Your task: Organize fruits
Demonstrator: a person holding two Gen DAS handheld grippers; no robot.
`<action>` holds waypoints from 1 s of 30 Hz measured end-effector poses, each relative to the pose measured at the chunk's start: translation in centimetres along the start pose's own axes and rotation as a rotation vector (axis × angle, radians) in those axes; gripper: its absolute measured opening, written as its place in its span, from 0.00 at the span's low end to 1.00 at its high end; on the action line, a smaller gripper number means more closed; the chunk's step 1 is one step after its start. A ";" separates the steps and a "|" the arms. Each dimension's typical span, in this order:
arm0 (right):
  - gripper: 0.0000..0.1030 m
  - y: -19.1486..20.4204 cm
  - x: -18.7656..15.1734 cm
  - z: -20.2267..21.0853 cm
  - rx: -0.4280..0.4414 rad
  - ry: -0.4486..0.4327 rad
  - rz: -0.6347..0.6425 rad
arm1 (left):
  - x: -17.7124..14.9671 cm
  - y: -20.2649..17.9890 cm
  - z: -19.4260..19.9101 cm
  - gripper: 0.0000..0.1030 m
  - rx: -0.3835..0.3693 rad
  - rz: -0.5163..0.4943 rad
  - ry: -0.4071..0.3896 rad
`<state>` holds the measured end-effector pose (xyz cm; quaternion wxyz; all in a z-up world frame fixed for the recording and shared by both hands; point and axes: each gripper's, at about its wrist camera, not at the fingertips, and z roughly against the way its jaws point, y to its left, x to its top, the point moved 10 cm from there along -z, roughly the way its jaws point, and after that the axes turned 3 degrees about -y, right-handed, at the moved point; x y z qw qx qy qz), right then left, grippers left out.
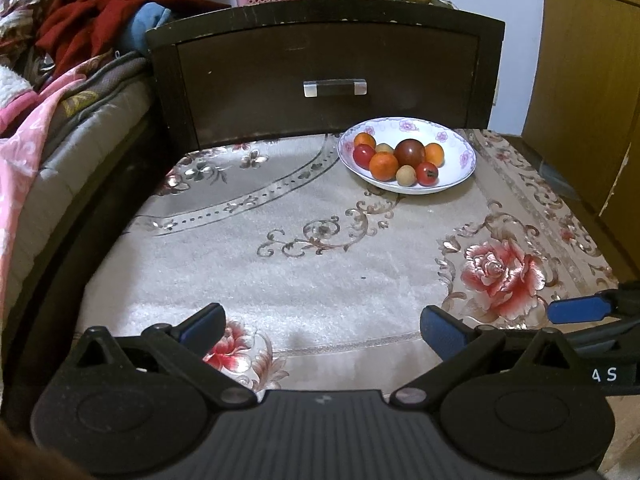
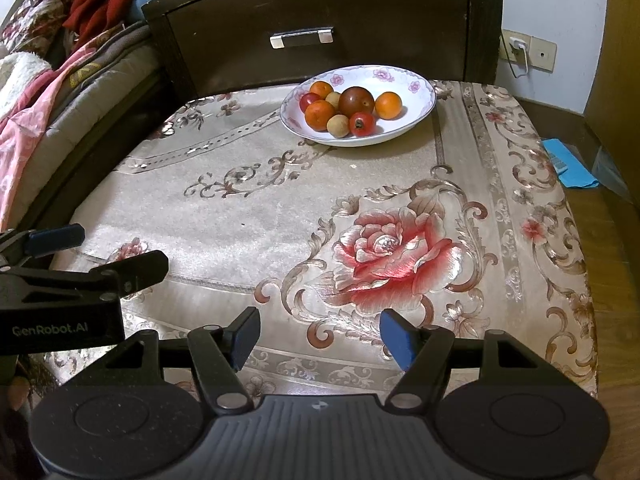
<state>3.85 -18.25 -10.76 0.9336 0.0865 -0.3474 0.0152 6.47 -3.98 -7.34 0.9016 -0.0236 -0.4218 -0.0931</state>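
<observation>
A white bowl point(image 1: 460, 168) point(image 2: 416, 120) with a purple flower rim stands at the far side of the rug, close to the dark cabinet. It holds several fruits: oranges point(image 1: 384, 166) point(image 2: 388, 105), red tomatoes point(image 1: 427, 173) point(image 2: 362, 123), a dark round fruit point(image 1: 409, 152) point(image 2: 357, 101) and small tan ones point(image 1: 405, 175) point(image 2: 338, 125). My left gripper point(image 1: 320, 326) hovers open over the near rug, nothing between its blue pads. My right gripper point(image 2: 318, 336) also stands open and empty, near the big rose. Both are well short of the bowl.
A dark cabinet with a drawer handle point(image 1: 335, 88) point(image 2: 301, 37) stands behind the bowl. A bed with blankets point(image 1: 48, 128) runs along the left. The floral rug point(image 1: 304, 272) point(image 2: 248, 216) lies bare between grippers and bowl. Blue item point(image 2: 568, 164) on the floor at right.
</observation>
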 end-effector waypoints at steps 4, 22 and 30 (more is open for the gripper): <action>0.60 -0.1 -0.1 -0.1 0.000 0.001 -0.002 | -0.1 0.0 -0.1 1.00 0.001 0.002 0.005; 0.60 -0.3 -0.4 -0.4 -0.006 0.017 -0.004 | -0.5 0.2 -0.6 1.00 0.012 0.001 0.023; 0.61 -0.7 -0.6 -0.6 -0.009 0.023 -0.004 | -0.6 0.5 -0.8 1.00 0.045 -0.010 0.030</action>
